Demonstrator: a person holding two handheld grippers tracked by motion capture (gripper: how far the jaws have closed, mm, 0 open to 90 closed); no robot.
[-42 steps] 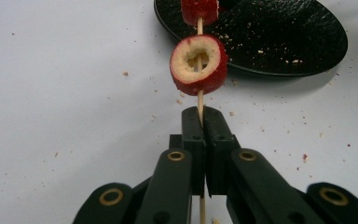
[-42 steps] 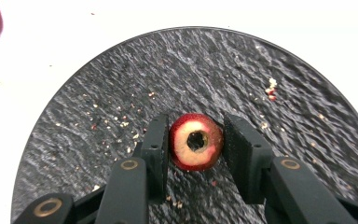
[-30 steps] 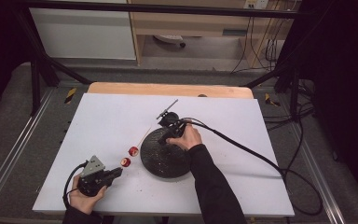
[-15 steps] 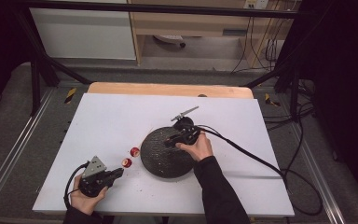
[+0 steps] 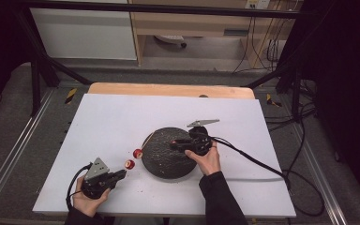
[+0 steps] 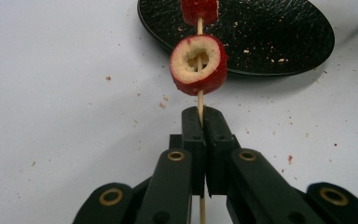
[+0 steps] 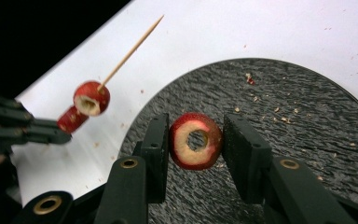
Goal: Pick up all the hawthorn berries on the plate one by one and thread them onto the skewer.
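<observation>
2 red cored fruit slices [image 6: 198, 63] sit threaded on a thin wooden skewer [image 6: 200, 109] that the left gripper [image 5: 120, 175] clamps between its closed jaws near the white table's [image 5: 112, 122] near-left corner, with bare tabletop to the left and far side and the round black textured plate [image 5: 161, 165] just right of the skewer tip. Over that plate's right half, the right gripper [image 7: 196, 140] holds a 3rd red cored slice [image 7: 195, 140] between its jaws, its left edge touching the left pad [image 7: 158, 144] and its right edge just beside the right pad.
</observation>
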